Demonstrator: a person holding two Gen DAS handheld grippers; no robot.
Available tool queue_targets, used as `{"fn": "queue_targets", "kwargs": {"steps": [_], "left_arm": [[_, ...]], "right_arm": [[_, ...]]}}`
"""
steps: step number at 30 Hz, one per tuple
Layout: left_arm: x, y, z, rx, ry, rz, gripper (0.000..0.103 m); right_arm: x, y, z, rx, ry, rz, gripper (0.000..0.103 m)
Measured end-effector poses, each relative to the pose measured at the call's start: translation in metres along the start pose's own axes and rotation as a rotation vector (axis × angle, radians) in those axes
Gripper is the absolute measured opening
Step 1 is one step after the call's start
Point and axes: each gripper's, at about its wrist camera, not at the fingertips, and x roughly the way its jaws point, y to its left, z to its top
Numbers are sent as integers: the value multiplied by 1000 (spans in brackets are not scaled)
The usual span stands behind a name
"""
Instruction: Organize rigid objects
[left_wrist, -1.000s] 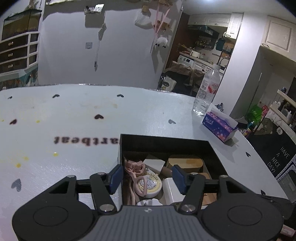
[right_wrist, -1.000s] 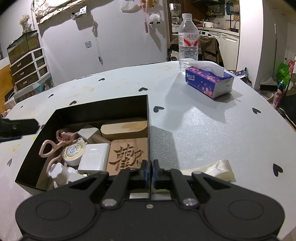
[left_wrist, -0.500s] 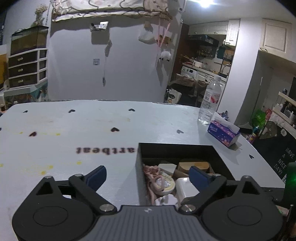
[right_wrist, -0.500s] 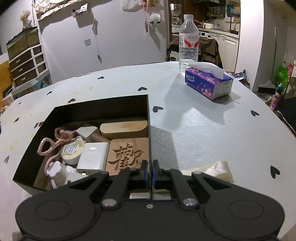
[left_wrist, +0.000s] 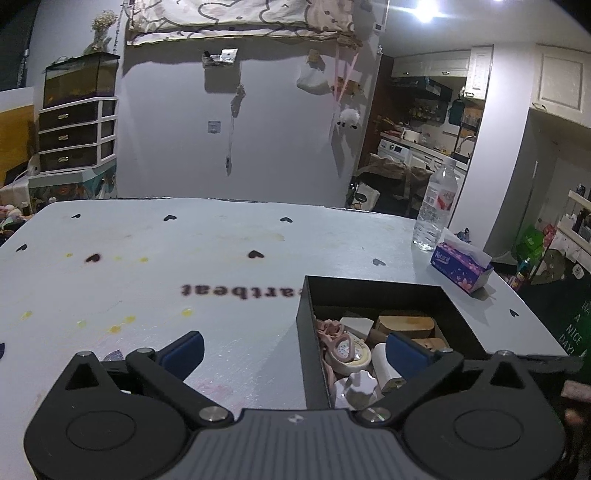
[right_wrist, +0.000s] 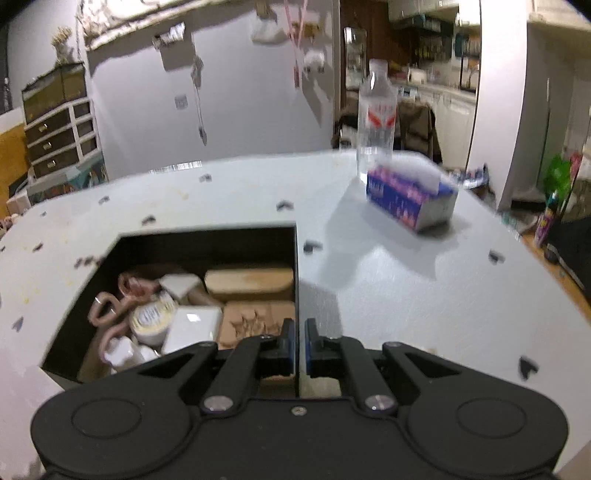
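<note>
On the white table (left_wrist: 184, 266) sits a black box (left_wrist: 306, 332), open at the top and packed with small things: pink scissors (right_wrist: 107, 314), a round roll of tape (right_wrist: 151, 317), a white block (right_wrist: 192, 325), a carved wooden plaque (right_wrist: 255, 317) and a longer wooden piece (right_wrist: 251, 280) behind it. The right gripper (right_wrist: 299, 347) has its two fingers drawn nearly together on the box's right wall, one finger inside the box above the plaque and the other outside over the table; the thin wall edge runs down between them. That view is blurred, so whether the pads truly press the wall cannot be told for certain, though they look closed on it. The left gripper (left_wrist: 293, 350) is spread wide and holds nothing. Its left finger hangs above bare table, its right finger above the inside of the box, and the box's left wall lies between them, touching neither. Farther back, near the table's far right edge, a tissue pack (left_wrist: 461, 267) lies just beside a clear water bottle (left_wrist: 436, 210).
</note>
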Motion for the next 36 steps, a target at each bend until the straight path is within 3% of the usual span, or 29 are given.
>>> {"fn": "queue_targets", "kwargs": {"steps": [4, 11, 15, 24, 29, 36], "left_arm": [[-8, 2, -2, -7, -23, -2, 103], [-21, 1, -10, -9, -47, -17, 103], [-30, 0, -18, 3, -60, -19, 103], [-52, -5, -40, 47, -94, 11, 103], [-67, -8, -49, 53, -111, 28, 103], [-85, -12, -57, 79, -140, 54, 103]], "right_arm": [[-31, 4, 4, -10, -75, 28, 8], [-72, 10, -9, -17, -145, 55, 29], [-89, 11, -24, -22, -171, 46, 49], [-126, 16, -51, -57, -263, 22, 85], [-141, 18, -61, -71, -286, -6, 97], [-157, 18, -72, -71, -320, -34, 100]]}}
